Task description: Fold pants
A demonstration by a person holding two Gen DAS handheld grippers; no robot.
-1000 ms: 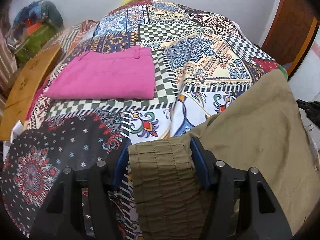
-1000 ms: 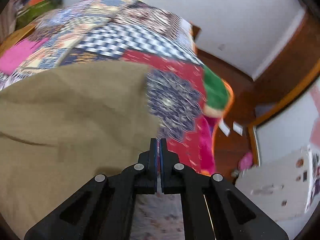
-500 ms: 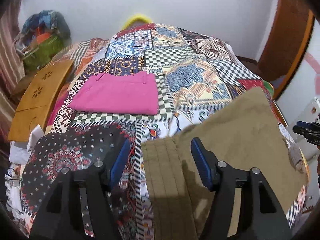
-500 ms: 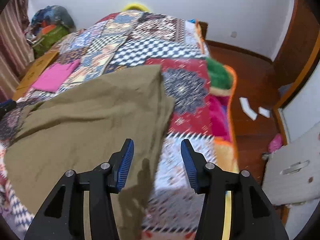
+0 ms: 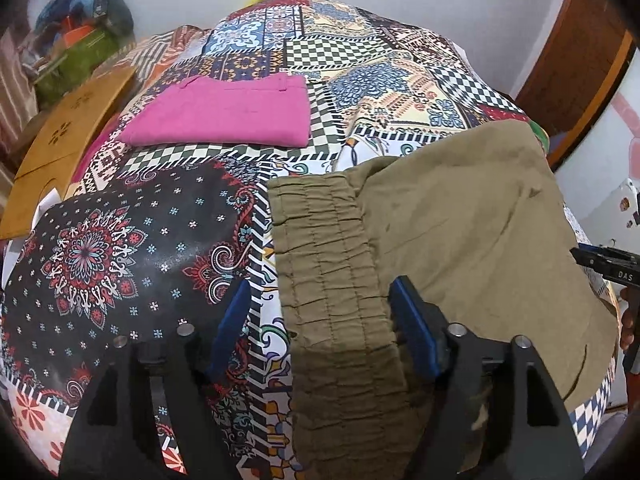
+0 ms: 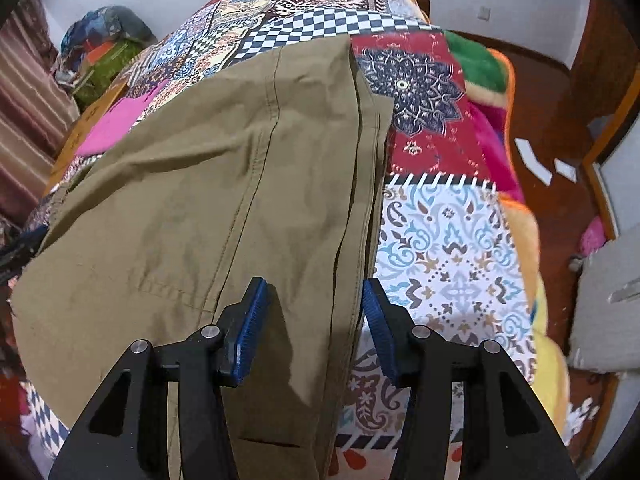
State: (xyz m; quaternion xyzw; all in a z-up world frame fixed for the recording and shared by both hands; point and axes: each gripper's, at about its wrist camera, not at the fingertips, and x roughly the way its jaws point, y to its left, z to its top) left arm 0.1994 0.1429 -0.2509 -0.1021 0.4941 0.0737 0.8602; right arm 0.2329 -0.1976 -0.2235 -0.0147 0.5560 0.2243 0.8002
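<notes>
Olive-green pants lie folded flat on the patchwork bedspread. Their gathered elastic waistband runs between the jaws of my left gripper, which is open and hovers over it. My right gripper is open over the stacked leg hems at the pants' other end. Its tip shows at the right edge of the left wrist view.
A folded pink garment lies farther up the bed; it also shows in the right wrist view. A wooden board and a pile of clothes are at the left. The bed's right edge drops to a wood floor.
Both grippers opened and let go of the pants, which now lie flat on the bed. Both grippers then came down closer over the cloth.
</notes>
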